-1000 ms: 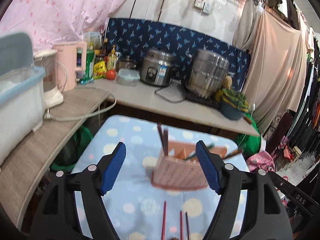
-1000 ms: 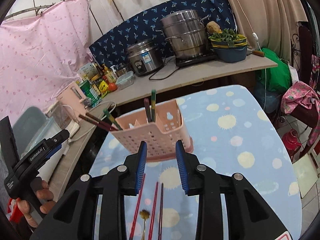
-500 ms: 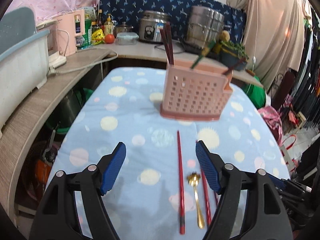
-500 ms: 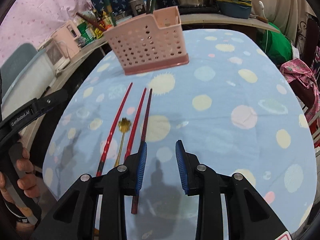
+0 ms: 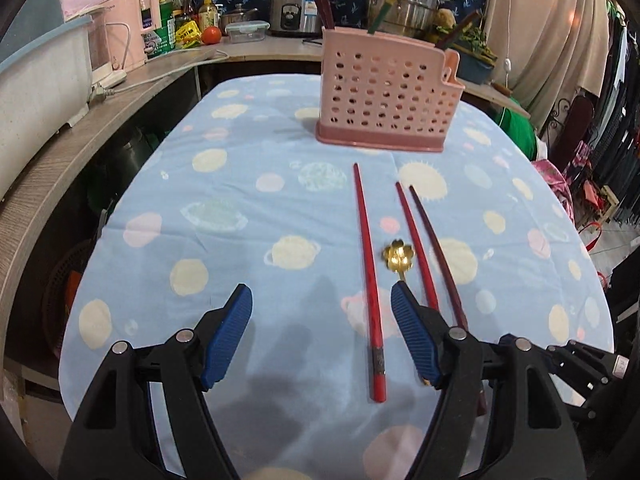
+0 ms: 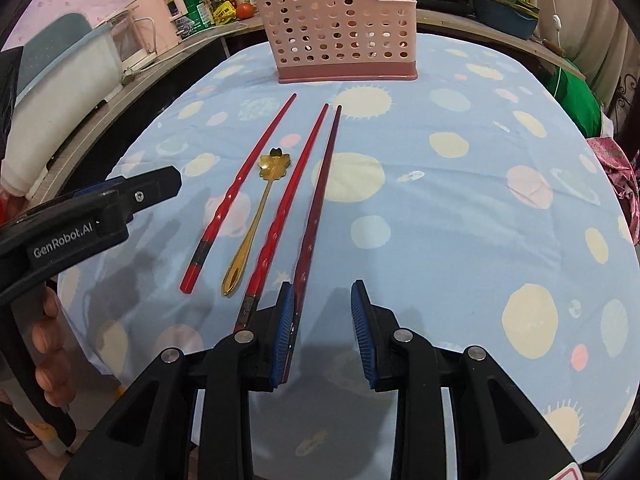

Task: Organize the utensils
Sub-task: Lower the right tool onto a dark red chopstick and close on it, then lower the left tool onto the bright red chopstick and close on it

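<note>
A pink perforated utensil caddy (image 5: 386, 94) stands at the far end of the table and also shows in the right wrist view (image 6: 340, 28); it holds several chopsticks. On the cloth lie two red chopsticks (image 6: 242, 188) (image 6: 290, 196), a dark maroon chopstick (image 6: 320, 188) and a gold flower-bowl spoon (image 6: 256, 220). My left gripper (image 5: 322, 332) is open and empty, low over the near end of the leftmost red chopstick (image 5: 368, 276). My right gripper (image 6: 322, 324) is open and empty, its left finger beside the maroon chopstick's near end.
The table has a blue planet-print cloth (image 6: 460, 184). A wooden counter (image 5: 52, 160) runs along the left with a white tub, kettle, bottles and a tomato. Cookers and pots (image 5: 404, 0) stand behind. Clothes hang at the right.
Both grippers have tilted down and come low over the near end of the table. The caddy now looks farther off and the utensils lie right ahead of the fingers.
</note>
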`<state>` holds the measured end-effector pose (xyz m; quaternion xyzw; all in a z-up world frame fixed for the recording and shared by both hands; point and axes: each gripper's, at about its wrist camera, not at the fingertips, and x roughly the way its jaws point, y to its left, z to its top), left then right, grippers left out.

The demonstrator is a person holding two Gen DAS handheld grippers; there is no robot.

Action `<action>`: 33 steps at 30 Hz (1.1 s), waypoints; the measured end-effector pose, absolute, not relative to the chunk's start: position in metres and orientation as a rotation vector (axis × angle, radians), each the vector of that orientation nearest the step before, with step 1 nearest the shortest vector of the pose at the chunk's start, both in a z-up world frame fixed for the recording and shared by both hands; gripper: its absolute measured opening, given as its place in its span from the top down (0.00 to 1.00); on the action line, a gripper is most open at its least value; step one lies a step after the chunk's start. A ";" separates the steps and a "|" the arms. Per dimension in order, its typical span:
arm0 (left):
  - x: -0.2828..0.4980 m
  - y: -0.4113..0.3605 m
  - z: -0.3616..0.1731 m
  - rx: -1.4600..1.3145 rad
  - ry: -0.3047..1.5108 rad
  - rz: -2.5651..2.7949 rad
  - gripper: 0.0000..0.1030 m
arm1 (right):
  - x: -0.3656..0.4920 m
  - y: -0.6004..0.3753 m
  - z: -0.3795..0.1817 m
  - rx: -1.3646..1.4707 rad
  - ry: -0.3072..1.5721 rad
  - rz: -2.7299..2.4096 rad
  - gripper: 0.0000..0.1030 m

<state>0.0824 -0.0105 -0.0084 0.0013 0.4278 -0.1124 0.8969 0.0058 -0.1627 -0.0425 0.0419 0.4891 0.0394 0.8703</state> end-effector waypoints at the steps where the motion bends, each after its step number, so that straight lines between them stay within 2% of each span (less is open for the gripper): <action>1: 0.082 -0.011 -0.011 0.005 0.894 -0.234 0.34 | 0.006 -0.161 -0.043 0.085 1.024 0.085 0.71; 9: 0.079 -0.015 -0.021 0.019 0.920 -0.246 0.34 | 0.005 -0.157 -0.046 0.077 1.035 0.093 0.72; 20: 0.073 -0.026 -0.030 0.055 0.951 -0.278 0.34 | 0.005 -0.169 -0.047 0.101 1.029 0.054 0.93; 25: 0.072 -0.029 -0.035 0.062 0.965 -0.284 0.34 | 0.005 -0.169 -0.047 0.102 1.028 0.054 0.93; 27: 0.072 -0.030 -0.038 0.065 0.971 -0.285 0.35 | 0.004 -0.169 -0.047 0.103 1.028 0.054 0.93; 29: 0.072 -0.030 -0.041 0.066 0.984 -0.292 0.42 | 0.005 -0.169 -0.047 0.103 1.028 0.055 0.93; 33: 0.074 -0.029 -0.048 0.059 1.007 -0.294 0.49 | 0.005 -0.169 -0.047 0.102 1.028 0.054 0.93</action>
